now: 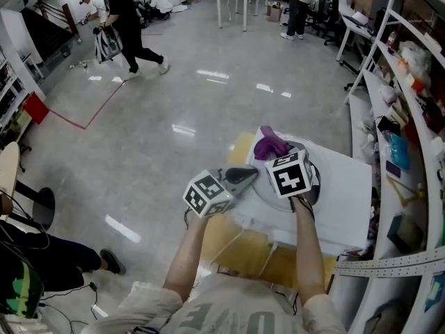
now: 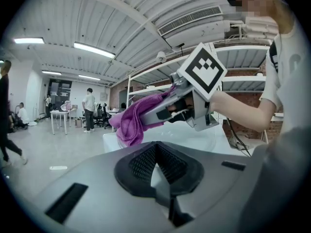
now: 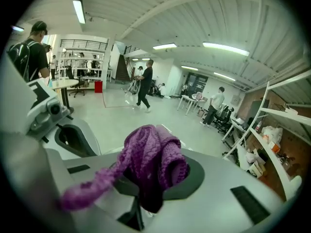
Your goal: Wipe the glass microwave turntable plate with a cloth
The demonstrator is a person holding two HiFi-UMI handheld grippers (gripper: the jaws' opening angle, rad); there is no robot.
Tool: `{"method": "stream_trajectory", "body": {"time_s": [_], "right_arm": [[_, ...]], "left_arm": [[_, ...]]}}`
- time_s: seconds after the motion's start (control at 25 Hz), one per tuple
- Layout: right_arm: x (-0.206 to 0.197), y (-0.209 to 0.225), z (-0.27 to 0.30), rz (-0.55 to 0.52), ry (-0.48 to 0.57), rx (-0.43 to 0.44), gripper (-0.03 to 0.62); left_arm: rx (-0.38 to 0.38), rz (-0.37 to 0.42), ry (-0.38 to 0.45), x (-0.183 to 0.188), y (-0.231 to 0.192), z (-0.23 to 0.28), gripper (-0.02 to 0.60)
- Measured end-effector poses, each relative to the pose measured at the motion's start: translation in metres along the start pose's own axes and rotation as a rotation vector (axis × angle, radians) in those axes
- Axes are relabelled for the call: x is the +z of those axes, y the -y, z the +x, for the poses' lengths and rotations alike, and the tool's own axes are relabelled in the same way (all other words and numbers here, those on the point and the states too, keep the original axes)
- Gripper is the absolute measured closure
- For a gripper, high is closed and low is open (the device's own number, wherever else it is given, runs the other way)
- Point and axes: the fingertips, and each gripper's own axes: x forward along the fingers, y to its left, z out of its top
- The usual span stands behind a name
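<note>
The glass turntable plate (image 1: pixel 266 195) lies on a white table (image 1: pixel 342 202); in the left gripper view it shows as a clear dish (image 2: pixel 206 136) just past the jaws. My left gripper (image 1: pixel 247 175) reaches the plate's left rim, and its jaws (image 2: pixel 158 174) look shut on that rim. My right gripper (image 1: pixel 275 153) is over the plate's far side, shut on a purple cloth (image 1: pixel 270 145). The cloth (image 3: pixel 151 158) bunches out of its jaws, with a strand trailing left. From the left gripper view, the cloth (image 2: pixel 132 124) hangs just above the plate.
White shelving (image 1: pixel 410 117) with boxes and bags runs along the right. A yellowish wooden surface (image 1: pixel 259 250) sits below the table's near edge. A person walks across the grey floor (image 1: pixel 128 26) at the far left; another sits at the lower left (image 1: pixel 31 259).
</note>
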Motion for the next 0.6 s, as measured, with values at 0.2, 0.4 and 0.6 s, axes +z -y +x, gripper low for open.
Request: {"method": "stream_trajectory", "body": {"time_s": [0.2,0.4,0.6], "right_arm": [[-0.02,-0.014,-0.001,-0.047,-0.07,0.024,0.546],[-0.034,-0.024,-0.019,-0.053,-0.086,0.037,0.546],[-0.049,-0.039,-0.046,-0.06,-0.102,0.043,0.546]], "left_arm": [[0.011,0.002,0.001,0.0,0.0,-0.002,0.58],[0.015,0.003,0.001,0.001,0.0,-0.002,0.58],[0.017,0.002,0.0,0.001,-0.001,-0.002,0.58]]}}
